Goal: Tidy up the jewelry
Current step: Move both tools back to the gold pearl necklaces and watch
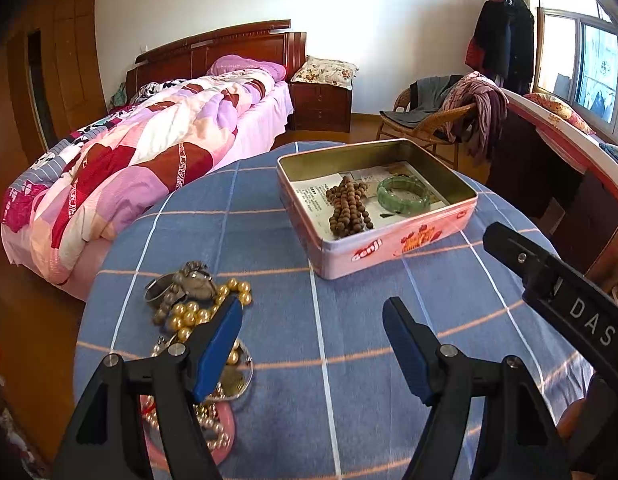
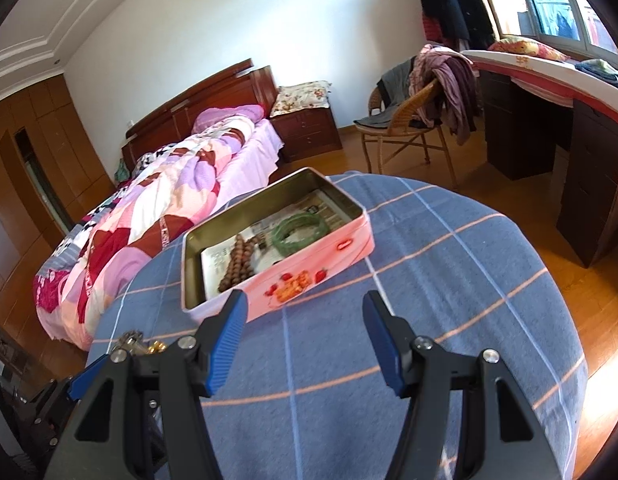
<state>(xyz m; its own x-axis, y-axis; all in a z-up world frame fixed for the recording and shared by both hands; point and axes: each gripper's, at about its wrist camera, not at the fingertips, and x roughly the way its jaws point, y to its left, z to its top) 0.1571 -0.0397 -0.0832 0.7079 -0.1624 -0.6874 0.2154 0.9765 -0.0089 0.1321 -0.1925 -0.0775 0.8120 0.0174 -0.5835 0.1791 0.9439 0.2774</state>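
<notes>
A round desk (image 1: 349, 360) draped in a blue checked cloth fills the foreground of a bedroom, with a bed (image 1: 149, 152) under a pink patchwork quilt beyond its far left edge and a wicker chair (image 1: 425, 124) piled with clothes beyond its far right edge. An open pink tin (image 1: 389, 240) sits near the desk's far edge; inside, on printed paper, a string of brown wooden beads (image 1: 349, 208) lies just beside a green jade bangle (image 1: 403, 196). At the desk's near left edge a heap of jewelry waits: a gold pearl necklace (image 1: 197, 312), a metal ring (image 1: 159, 286) and a pink bangle (image 1: 225, 432) under smaller pearls. The left claw (image 1: 313, 324) hangs wide open over the cloth, holding nothing, its left finger (image 1: 221, 344) above the heap. The right claw (image 2: 305, 316) is likewise spread wide and empty, just short of the tin's near wall.
</notes>
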